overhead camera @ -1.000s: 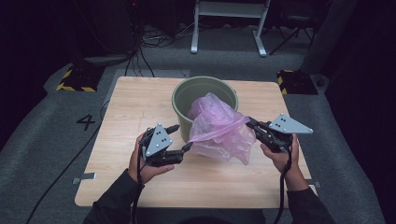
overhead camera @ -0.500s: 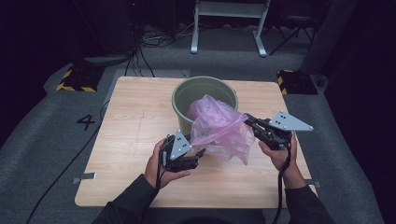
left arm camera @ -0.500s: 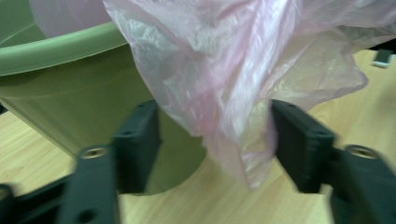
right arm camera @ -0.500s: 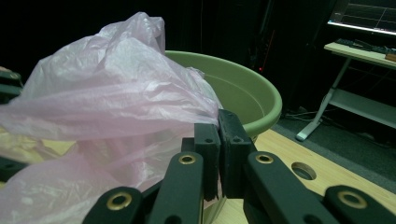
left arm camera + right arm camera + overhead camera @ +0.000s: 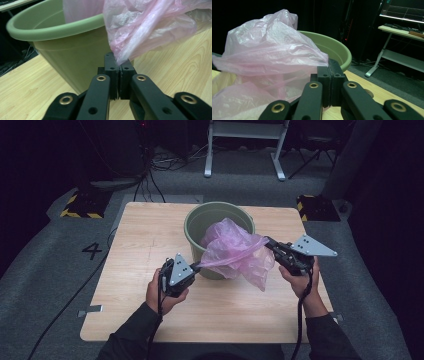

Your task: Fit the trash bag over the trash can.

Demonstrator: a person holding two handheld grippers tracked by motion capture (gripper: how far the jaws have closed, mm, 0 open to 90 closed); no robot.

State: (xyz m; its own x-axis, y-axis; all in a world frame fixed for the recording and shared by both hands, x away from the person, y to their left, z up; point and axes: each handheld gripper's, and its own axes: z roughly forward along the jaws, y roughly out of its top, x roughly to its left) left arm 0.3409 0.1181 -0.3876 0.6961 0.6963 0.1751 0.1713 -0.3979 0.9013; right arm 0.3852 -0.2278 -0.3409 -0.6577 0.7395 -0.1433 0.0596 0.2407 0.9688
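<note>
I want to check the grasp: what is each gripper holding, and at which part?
Both hold the pink plastic bag: left gripper pinches one edge, right gripper the opposite edge.

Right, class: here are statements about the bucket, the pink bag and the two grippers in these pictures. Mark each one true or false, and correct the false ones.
1. The left gripper is shut on the pink plastic bag. True.
2. The green bucket lies on its side. False: it stands upright on the wooden table.
3. The right gripper is shut on the bag too. True.
4. The bag lies fully inside the bucket. False: it drapes over the near rim, stretched between the grippers.
</note>
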